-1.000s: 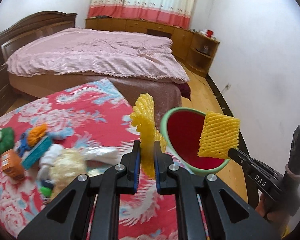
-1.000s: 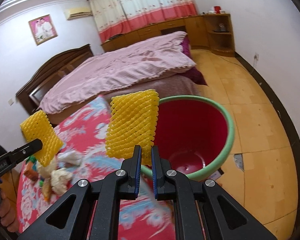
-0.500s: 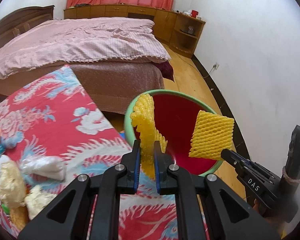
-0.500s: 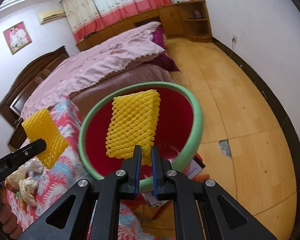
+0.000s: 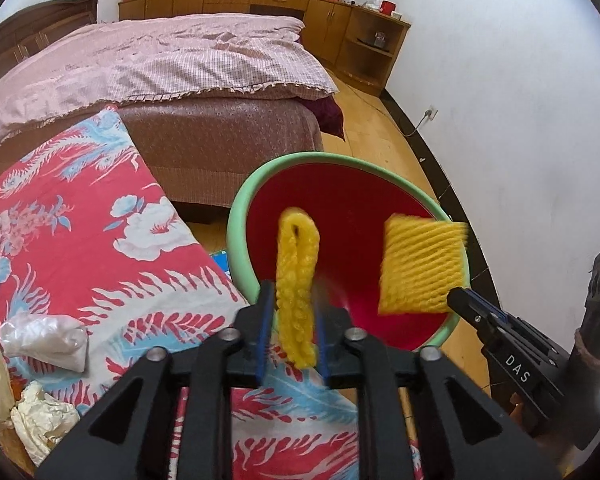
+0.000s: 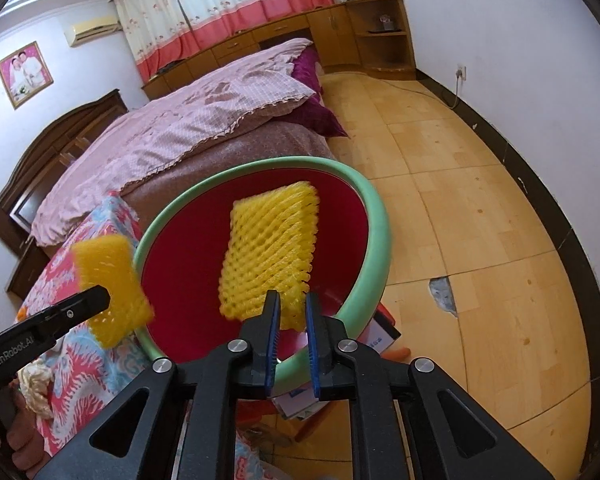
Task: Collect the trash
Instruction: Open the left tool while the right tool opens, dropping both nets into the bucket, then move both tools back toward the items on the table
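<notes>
Opening both jaws over red basin (image 5: 244, 216) w/ green rim, beside table edge. L gripper (image 5: 291, 326) narrow, yellow foam net (image 5: 298, 280) between pads, slipping. R gripper (image 6: 290, 334) narrow, 2nd foam net (image 6: 270, 248) between its pads; I can't tell if gripped.

A folded yellow foam net sleeve (image 5: 297, 280) stands upright over the near rim of the red, green-rimmed plastic basin (image 5: 236, 220); a second flat yellow foam net sleeve (image 6: 270, 252) hangs above the basin's middle, blurred.
</notes>
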A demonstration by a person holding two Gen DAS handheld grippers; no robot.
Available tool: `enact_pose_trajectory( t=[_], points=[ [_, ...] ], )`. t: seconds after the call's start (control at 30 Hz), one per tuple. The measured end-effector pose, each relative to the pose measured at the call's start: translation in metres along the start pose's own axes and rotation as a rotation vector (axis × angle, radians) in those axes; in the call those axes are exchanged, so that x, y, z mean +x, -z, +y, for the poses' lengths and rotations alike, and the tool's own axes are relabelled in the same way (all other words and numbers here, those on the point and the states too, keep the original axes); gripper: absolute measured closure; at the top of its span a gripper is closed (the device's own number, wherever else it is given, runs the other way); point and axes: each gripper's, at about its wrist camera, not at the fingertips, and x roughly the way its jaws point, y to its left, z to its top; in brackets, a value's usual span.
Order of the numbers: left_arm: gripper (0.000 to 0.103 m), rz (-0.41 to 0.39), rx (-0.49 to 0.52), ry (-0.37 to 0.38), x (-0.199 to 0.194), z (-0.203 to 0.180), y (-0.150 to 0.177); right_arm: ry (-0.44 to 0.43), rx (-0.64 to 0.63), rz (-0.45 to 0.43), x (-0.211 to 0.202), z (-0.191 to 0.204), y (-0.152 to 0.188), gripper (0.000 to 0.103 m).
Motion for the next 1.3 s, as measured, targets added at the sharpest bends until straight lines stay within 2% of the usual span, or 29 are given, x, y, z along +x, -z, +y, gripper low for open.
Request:
enact_pose_trajectory(
  t=[0.03,0.1,0.57,0.8,0.87,0.93,1.3],
  points=[
    [0.073,0.0,-0.002,-0.003,0.0,0.0,0.0,-0.003,0.003,0.001,0.0,0.0,0.0,0.083],
    [0.071,0.001,-0.005,-0.012,0.0,0.0,0.001,-0.009,0.011,-0.001,0.0,-0.001,0.001,0.081],
    [0.07,-0.021,-0.056,-0.029,-0.022,0.01,0.003,-0.02,0.022,-0.036,-0.018,0.003,0.002,0.079],
    [0.069,-0.057,-0.076,-0.033,-0.048,0.016,0.01,-0.037,0.017,-0.055,-0.037,0.011,0.004,0.078],
    [0.069,-0.069,-0.083,-0.036,-0.056,0.018,0.012,-0.043,0.014,-0.06,-0.044,0.015,0.005,0.075],
    [0.069,-0.081,-0.09,-0.041,-0.066,0.021,0.016,-0.056,0.019,-0.062,-0.049,0.018,0.006,0.067],
    [0.066,-0.157,-0.161,-0.099,-0.12,0.054,0.036,-0.137,-0.034,-0.062,-0.07,0.052,0.017,0.066]
  ],
)
